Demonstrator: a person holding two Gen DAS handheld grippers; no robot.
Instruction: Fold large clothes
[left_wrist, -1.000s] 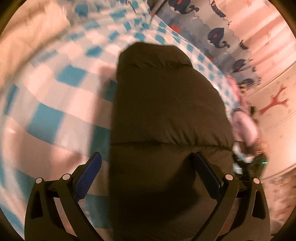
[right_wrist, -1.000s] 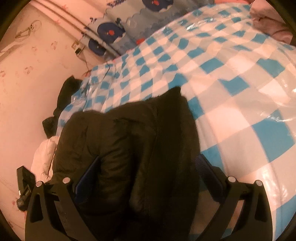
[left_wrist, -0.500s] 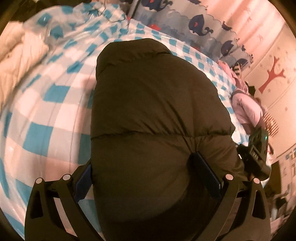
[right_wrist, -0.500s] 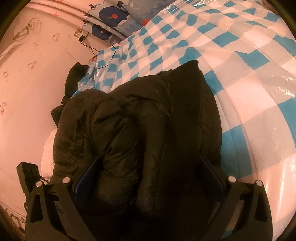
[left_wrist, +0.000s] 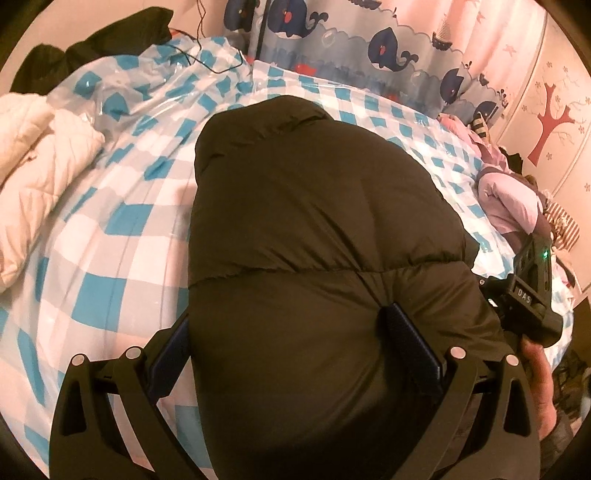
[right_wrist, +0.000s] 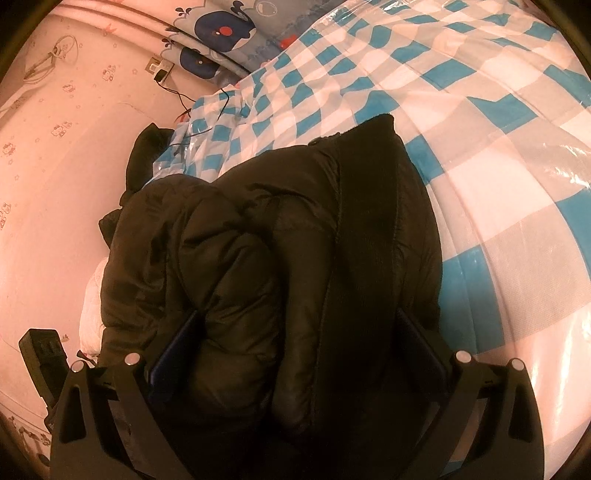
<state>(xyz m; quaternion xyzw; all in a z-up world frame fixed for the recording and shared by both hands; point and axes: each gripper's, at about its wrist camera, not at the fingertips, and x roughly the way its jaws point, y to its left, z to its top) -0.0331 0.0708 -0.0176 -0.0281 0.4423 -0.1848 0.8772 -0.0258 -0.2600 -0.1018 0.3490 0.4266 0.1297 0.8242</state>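
Jacket (left_wrist: 314, 229) bundle drawn nearer; puffy quilted folds fill both tongs.

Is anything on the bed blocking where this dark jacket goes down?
Nothing visible does. The dark puffer jacket is clamped in both the left gripper and right gripper, over bare checkered bedcover. The white quilt and pink clothes lie off to the sides.
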